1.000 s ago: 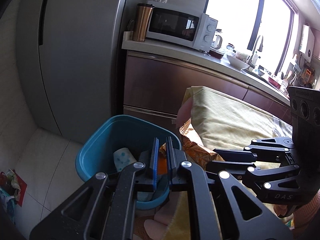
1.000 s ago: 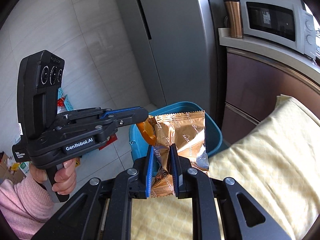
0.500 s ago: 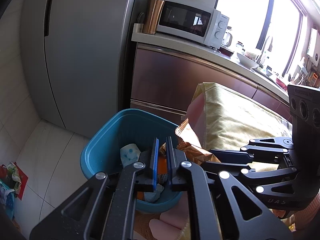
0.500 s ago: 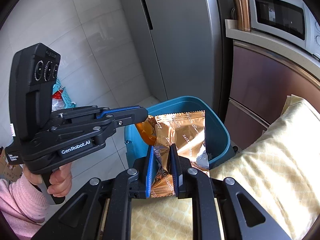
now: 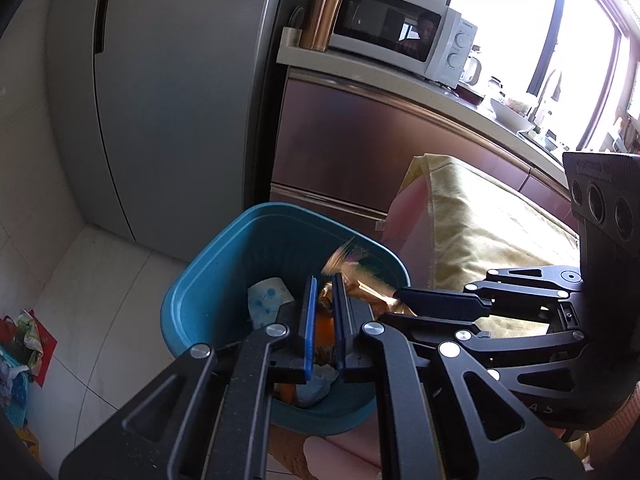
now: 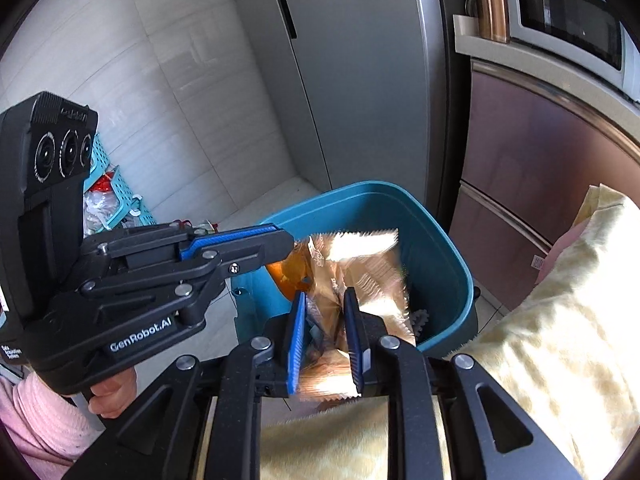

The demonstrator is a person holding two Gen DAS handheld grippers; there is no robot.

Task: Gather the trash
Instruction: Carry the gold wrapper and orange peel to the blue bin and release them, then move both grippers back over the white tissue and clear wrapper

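A teal bin (image 5: 208, 280) (image 6: 452, 252) stands on the floor by the fridge, holding a white tissue (image 5: 266, 298) and other scraps. My left gripper (image 5: 322, 284) (image 6: 288, 244) hangs over the bin's mouth, shut on an orange wrapper (image 5: 325, 330) (image 6: 288, 276). My right gripper (image 6: 322, 296) (image 5: 400, 300) is beside it over the near rim, and its jaws are opening. A copper foil snack wrapper (image 6: 360, 264) (image 5: 352, 268) sits between them, motion-blurred and loose from the pads, hanging over the bin.
A grey fridge (image 5: 172, 100) rises behind the bin, with brown cabinet drawers (image 5: 360, 140) to its right under a microwave (image 5: 400, 40) and copper tumbler (image 5: 324, 12). A yellow cloth (image 6: 560, 320) covers the surface at right. A teal basket (image 6: 120, 200) with bags sits on the floor at left.
Both grippers have moved closer over the bin. The right jaws have spread and the copper wrapper, sharp before, now blurs as it slips. The left grip is unchanged.
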